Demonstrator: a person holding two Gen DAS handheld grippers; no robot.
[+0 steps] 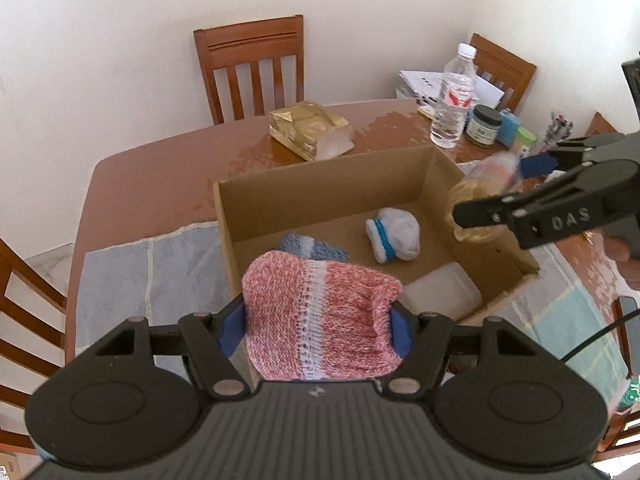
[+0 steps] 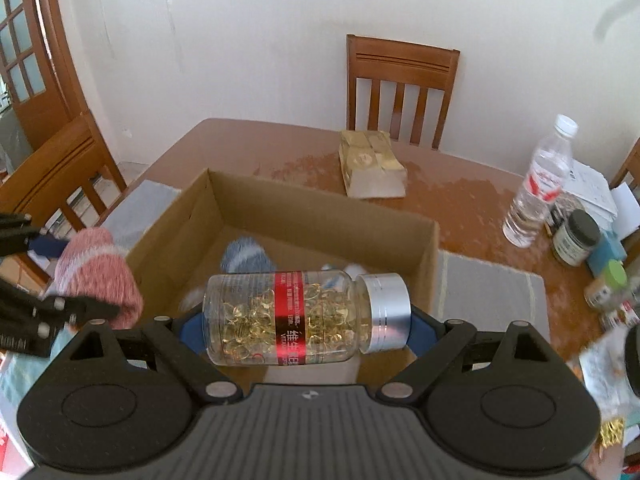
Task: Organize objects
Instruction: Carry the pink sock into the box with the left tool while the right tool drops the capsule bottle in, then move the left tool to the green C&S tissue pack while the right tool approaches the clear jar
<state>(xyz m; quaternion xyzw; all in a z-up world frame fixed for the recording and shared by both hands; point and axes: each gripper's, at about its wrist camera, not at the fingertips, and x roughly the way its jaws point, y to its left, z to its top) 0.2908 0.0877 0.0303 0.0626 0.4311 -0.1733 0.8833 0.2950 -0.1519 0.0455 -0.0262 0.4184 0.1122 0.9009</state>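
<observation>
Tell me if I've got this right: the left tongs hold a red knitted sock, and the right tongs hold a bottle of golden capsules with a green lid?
Not quite: the lid is silver, as the right wrist view shows. The left tongs do hold the red knitted sock, and the right tongs the capsule bottle.

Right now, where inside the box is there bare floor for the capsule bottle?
In the cardboard box, bare floor runs along the back wall, behind the white sock and blue sock. The front right corner holds a clear container. The capsule bottle sits crosswise in the right gripper.
</observation>
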